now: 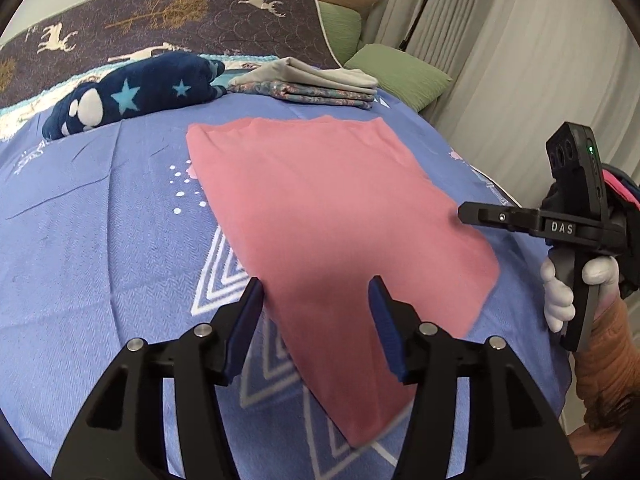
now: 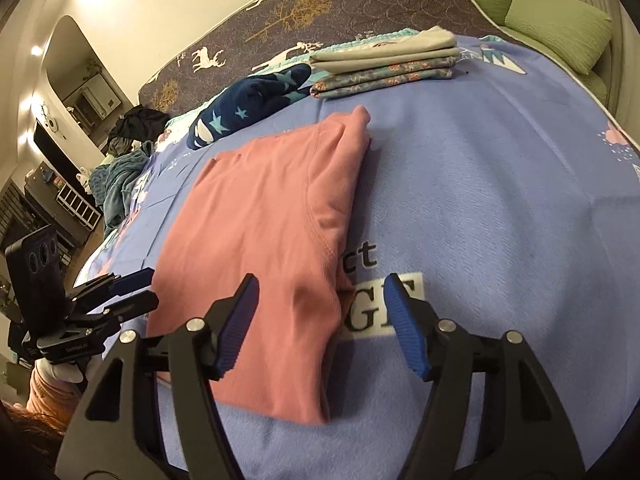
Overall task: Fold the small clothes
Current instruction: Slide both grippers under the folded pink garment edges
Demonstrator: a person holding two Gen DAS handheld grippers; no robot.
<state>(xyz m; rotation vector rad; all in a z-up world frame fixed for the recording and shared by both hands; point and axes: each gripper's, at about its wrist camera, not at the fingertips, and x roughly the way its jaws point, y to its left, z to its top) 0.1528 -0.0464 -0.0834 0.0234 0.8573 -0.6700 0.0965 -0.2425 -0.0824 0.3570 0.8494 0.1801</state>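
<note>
Presently you have the pink garment (image 1: pixel 328 216) lying flat on the blue bedspread (image 1: pixel 100 240), about mid-bed, already doubled into a long panel; the right wrist view shows a sleeve seam and layered edges along its right side. Your left gripper (image 1: pixel 316 300) hangs just above the near end of the panel with its fingers (image 1: pixel 250 312) spread apart and empty. Your right gripper (image 2: pixel 320 300) likewise stands released and holds nothing, poised over the near right corner of the garment.

Judgement: the lengthwise folds look done, and the crosswise fold is the step in hand. The next move calls for each gripper to pinch one near corner, catching all layers, and carry the near end toward the far end so the edges meet squarely. Watch the bunched far corner (image 2: pixel 360 116); it may need smoothing first.

Toward the head of the bed sit a folded stack (image 1: pixel 316 84), presumably finished pieces, and a navy star-print fleece item (image 1: pixel 136 94) beside it, well apart from the work.
</note>
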